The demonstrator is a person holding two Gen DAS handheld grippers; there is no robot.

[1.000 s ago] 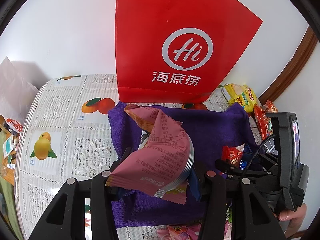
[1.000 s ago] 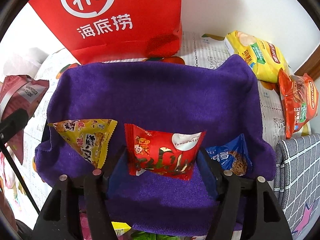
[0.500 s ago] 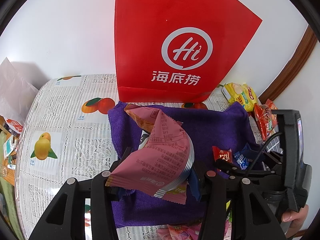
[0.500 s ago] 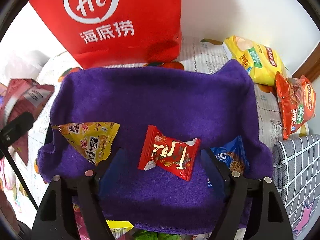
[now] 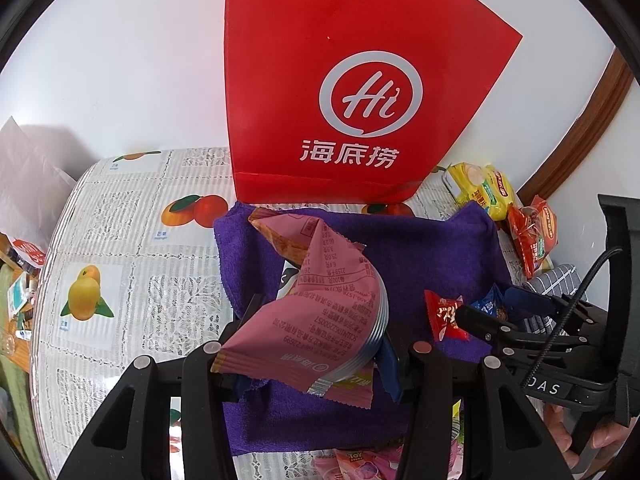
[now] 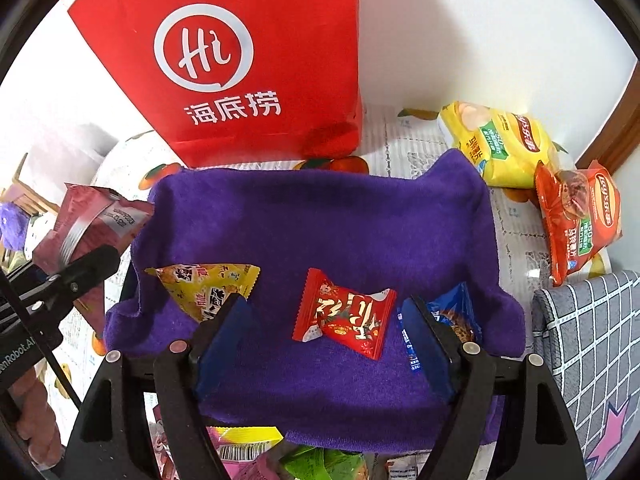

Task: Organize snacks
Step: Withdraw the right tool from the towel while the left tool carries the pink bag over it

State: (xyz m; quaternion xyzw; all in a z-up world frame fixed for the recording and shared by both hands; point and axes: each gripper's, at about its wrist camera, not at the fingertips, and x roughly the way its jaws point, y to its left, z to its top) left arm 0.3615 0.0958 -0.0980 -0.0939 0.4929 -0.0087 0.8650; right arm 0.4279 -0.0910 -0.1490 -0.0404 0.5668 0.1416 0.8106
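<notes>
both tongs hang over the purple towel. right tongs have just spread, red candy lying loose between them, yellow packet and blue packet beside. left tongs pinch the pink packet, not yet placed. past them, red bag and chip bags.

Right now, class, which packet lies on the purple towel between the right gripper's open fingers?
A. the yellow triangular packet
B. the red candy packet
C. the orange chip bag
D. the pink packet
B: the red candy packet lies loose on the purple towel, untouched between the right gripper fingers.
</notes>
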